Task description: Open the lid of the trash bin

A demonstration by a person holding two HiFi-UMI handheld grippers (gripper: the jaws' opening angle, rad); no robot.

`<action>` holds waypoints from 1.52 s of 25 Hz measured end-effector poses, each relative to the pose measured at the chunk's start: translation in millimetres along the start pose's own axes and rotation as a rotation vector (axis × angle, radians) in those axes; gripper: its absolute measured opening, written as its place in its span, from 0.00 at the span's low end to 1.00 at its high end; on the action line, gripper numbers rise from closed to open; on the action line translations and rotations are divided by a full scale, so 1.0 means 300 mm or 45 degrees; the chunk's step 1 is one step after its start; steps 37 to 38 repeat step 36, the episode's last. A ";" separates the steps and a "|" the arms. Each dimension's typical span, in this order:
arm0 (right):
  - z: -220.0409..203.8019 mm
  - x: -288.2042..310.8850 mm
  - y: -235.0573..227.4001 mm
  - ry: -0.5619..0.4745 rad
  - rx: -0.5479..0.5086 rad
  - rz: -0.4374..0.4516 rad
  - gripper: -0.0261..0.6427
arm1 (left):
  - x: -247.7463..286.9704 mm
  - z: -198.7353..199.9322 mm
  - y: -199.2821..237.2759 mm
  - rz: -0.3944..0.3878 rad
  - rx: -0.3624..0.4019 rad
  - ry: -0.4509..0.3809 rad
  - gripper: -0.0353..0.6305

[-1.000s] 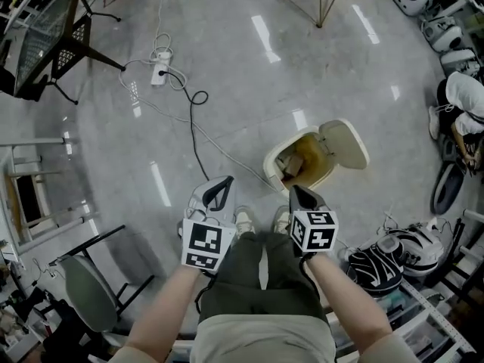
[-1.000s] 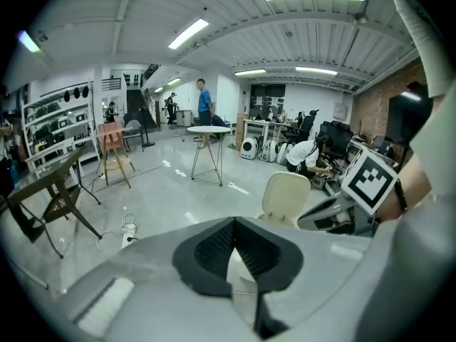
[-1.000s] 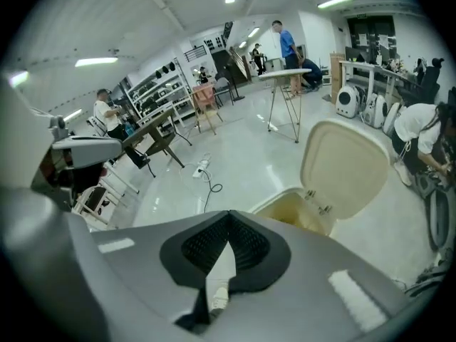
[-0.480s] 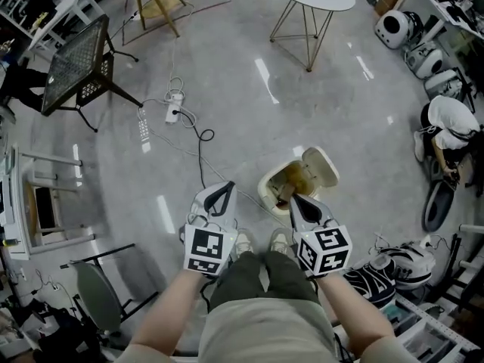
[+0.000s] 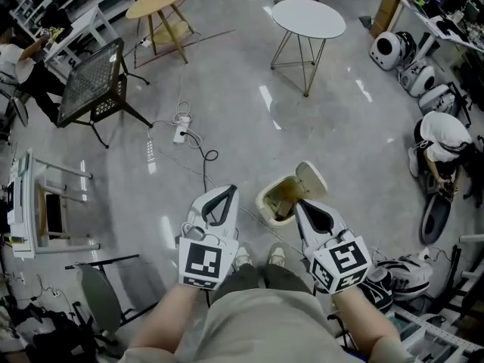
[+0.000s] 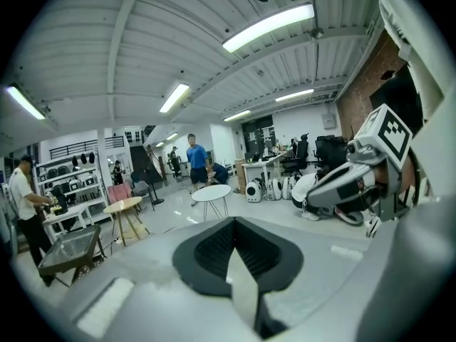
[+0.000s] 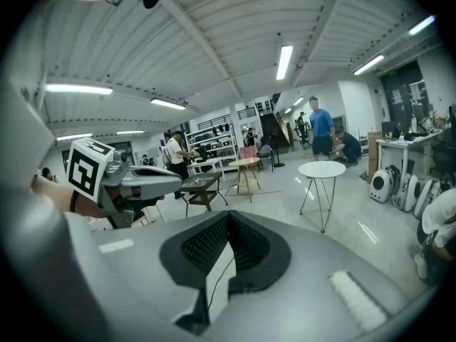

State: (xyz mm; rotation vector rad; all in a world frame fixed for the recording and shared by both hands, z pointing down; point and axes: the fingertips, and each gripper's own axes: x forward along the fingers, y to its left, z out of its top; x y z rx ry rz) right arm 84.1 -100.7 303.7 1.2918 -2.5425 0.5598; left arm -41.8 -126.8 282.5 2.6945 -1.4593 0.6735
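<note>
A cream trash bin stands on the grey floor just ahead of my feet, its lid flipped up and back; brown rubbish shows inside. My left gripper is held up to the bin's left, shut and empty. My right gripper is shut too, and its tip overlaps the bin's near right rim in the head view. Both gripper views look level across the room, not at the bin. In the left gripper view the jaws meet; the right gripper view shows the same.
A white round table, a wooden round table and a black mesh chair stand farther off. A power strip with its cable trails toward the bin. A crouching person and helmets are at the right.
The head view has tilted up, so more of the room shows and the bin looks smaller. Both grippers have risen slightly and stay shut. The lid stays open.
</note>
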 end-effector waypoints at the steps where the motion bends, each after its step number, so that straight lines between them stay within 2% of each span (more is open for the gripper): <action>1: 0.032 -0.025 0.012 -0.020 -0.021 0.008 0.04 | -0.023 0.035 -0.008 0.006 -0.004 -0.022 0.06; 6: 0.191 -0.147 0.076 -0.143 -0.100 0.037 0.04 | -0.123 0.167 -0.055 0.028 -0.125 -0.115 0.06; 9: 0.269 -0.208 0.108 -0.203 -0.119 0.056 0.04 | -0.169 0.224 -0.060 0.043 -0.114 -0.147 0.06; 13: 0.330 -0.261 0.164 -0.230 -0.236 0.088 0.04 | -0.216 0.271 -0.053 0.060 -0.096 -0.166 0.06; 18: 0.375 -0.283 0.186 -0.256 -0.269 0.091 0.04 | -0.244 0.312 -0.039 0.077 -0.082 -0.201 0.06; 38: 0.425 -0.293 0.229 -0.282 -0.298 0.021 0.04 | -0.298 0.339 -0.032 0.006 -0.063 -0.250 0.06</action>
